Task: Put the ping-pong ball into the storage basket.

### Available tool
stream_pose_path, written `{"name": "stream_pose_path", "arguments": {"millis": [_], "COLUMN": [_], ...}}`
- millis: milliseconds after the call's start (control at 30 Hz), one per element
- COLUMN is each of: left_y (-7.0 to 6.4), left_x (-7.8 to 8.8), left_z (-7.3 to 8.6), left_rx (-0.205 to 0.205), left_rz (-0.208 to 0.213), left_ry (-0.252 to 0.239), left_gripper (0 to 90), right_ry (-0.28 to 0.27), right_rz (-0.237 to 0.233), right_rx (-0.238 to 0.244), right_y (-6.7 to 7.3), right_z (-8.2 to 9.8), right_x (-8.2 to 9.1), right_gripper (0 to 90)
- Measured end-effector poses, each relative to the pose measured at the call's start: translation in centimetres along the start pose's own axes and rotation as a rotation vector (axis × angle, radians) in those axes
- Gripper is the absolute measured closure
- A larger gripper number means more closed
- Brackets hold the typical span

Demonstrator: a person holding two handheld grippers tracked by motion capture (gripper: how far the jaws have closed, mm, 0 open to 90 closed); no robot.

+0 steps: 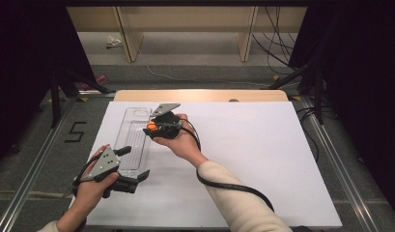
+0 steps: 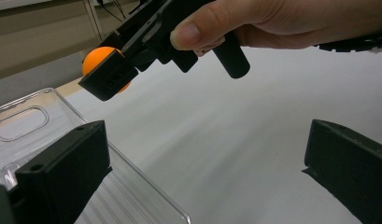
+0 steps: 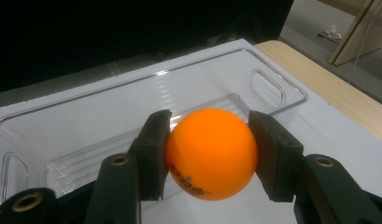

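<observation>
An orange ball [image 3: 211, 151] sits squeezed between the two black jaws of my right gripper [image 3: 209, 156], which is shut on it. In the high view that right gripper [image 1: 154, 127] hovers at the right rim of a long clear plastic tray [image 1: 131, 140] on the white table cover, the orange ball [image 1: 151, 127] showing at its tip. From the left gripper view the ball [image 2: 96, 59] hangs above the clear tray [image 2: 30, 121]. My left gripper [image 1: 134, 166] rests near the tray's near end, and its jaws stand wide apart with nothing between them [image 2: 205, 179].
A white sheet [image 1: 262, 159] covers the wooden table [image 1: 200, 95]. A black cable [image 1: 233, 186] trails from the right gripper over the sleeve. Metal rails [image 1: 340, 164] run along both table sides, with wooden shelving [image 1: 185, 29] and tripod legs beyond the far edge.
</observation>
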State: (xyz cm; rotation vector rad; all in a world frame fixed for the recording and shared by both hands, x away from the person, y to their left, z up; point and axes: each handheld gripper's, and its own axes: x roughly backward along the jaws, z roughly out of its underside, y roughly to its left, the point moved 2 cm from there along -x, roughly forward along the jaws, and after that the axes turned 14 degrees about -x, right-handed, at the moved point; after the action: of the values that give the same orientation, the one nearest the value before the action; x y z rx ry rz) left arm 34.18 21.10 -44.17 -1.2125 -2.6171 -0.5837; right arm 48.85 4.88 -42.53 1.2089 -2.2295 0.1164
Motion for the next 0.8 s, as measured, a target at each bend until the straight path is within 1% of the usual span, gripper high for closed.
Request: {"name": "stream_pose_path", "arguments": {"millis": [300, 800], "left_y": [0.0, 0.0], "left_x": [0.0, 0.0], "left_z": [0.0, 0.0], "left_rx": [0.002, 0.002], "left_rz": [0.001, 0.002], "left_ry": [-0.001, -0.002], "left_gripper": [0.0, 0.0], "right_ry": [0.005, 0.019], "right_rz": [-0.003, -0.016], "right_rx": [0.011, 0.015], "right_y": [0.3, 0.9], "right_z": [-0.6, -1.3], "right_x": [-0.5, -1.4], "right_gripper": [51.4, 51.4]}}
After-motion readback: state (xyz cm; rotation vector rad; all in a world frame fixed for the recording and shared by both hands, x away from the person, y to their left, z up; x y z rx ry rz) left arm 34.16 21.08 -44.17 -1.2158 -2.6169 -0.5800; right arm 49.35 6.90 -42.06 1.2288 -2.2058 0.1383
